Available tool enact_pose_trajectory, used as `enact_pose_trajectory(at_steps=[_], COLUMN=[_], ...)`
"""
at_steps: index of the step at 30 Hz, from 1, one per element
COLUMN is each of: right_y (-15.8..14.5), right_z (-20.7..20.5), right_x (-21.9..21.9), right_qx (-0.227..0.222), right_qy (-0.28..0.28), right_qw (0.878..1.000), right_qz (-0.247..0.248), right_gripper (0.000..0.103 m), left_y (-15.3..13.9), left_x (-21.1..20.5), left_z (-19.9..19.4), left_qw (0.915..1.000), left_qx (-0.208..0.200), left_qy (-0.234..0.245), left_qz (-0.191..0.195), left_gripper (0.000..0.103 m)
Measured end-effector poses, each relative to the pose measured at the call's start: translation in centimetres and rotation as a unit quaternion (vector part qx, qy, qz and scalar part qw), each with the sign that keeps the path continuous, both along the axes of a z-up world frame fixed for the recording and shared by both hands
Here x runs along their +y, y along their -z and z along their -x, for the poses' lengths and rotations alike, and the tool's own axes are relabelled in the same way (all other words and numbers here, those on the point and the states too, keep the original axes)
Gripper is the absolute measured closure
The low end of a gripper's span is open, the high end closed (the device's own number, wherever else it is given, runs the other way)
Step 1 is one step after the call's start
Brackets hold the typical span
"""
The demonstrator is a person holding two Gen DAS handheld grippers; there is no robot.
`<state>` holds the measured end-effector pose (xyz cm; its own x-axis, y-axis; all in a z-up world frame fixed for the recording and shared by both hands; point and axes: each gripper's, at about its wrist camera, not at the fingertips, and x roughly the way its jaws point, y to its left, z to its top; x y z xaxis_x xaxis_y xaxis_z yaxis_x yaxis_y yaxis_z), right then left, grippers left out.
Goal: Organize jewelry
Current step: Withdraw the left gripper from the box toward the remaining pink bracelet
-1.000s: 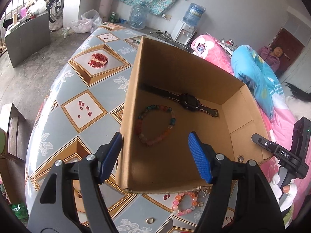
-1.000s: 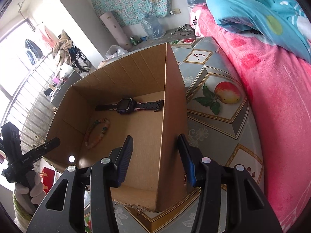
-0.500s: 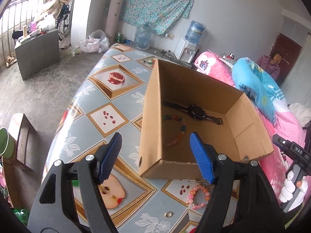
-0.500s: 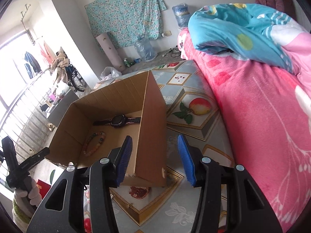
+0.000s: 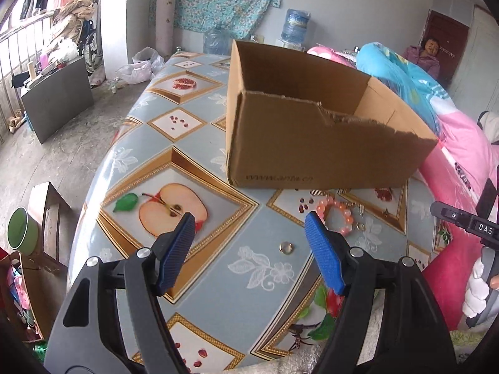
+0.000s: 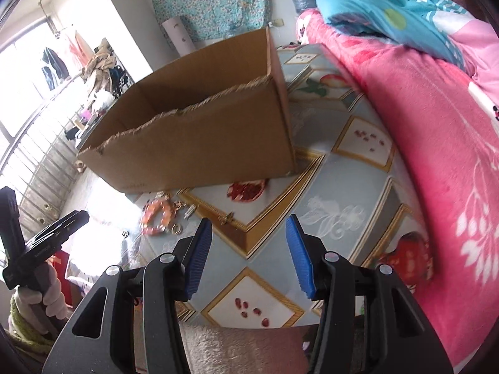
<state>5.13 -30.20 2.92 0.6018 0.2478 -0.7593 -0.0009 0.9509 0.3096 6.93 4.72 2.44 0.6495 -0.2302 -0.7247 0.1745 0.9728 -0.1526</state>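
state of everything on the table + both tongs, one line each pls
cardboard box: upright, top open, near edge torn, inside hidden
pink bead bracelet: flat on the table, outside the box
ring: loose on the table, apart from the bracelet
small gold pieces: scattered beside the bracelet, too small to identify
left tongs: open, nothing between them
right tongs: open, nothing between them

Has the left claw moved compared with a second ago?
Yes. The left claw has pulled back from the cardboard box; before it hung over the box's near wall, now it is over the bare tablecloth.
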Motion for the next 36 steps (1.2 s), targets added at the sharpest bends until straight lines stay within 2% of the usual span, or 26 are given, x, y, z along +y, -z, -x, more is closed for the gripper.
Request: enact_pose_trajectory(at_steps=[4, 9, 13, 17, 25, 36], right_y=[0.8, 1.0, 1.2, 1.5, 2.3, 2.8], right_z=[0.2, 0.2, -0.1, -0.1, -0.5, -1.1], right_x=[2.7, 5.0, 6.4, 8.0, 8.3, 7.8], right_qx=[0.008, 0.001, 0.006, 0.005, 0.011, 0.02], right_qy=[-0.031, -0.062, -0.086, -0.108, -0.112, -0.106], right_qw=[0.999, 0.998, 0.996, 0.994, 0.994, 0.994], right_qz=[-0.009, -0.015, -0.02, -0.004, -0.001, -0.008], right_gripper=[0.055, 0.055, 0.057, 0.06, 0.063, 0.064], left_y=[1.4, 2.2, 3.0, 3.7, 4.5, 4.8], left_x=[-1.5, -2.8, -3.4, -3.9, -4.6, -5.4], left_z=[1.0, 1.9, 1.9, 1.7, 1.1, 0.0], left_qw=[0.9989, 0.9966, 0.9949, 0.9929, 0.9911, 0.9898], left_qx=[-0.005, -0.013, -0.009, -0.004, 0.01, 0.006], left_qy=[0.026, 0.06, 0.081, 0.098, 0.113, 0.118], left_qz=[-0.039, -0.055, -0.058, -0.068, -0.07, -0.08], left_gripper=[0.034, 0.038, 0.048, 0.059, 0.079, 0.083])
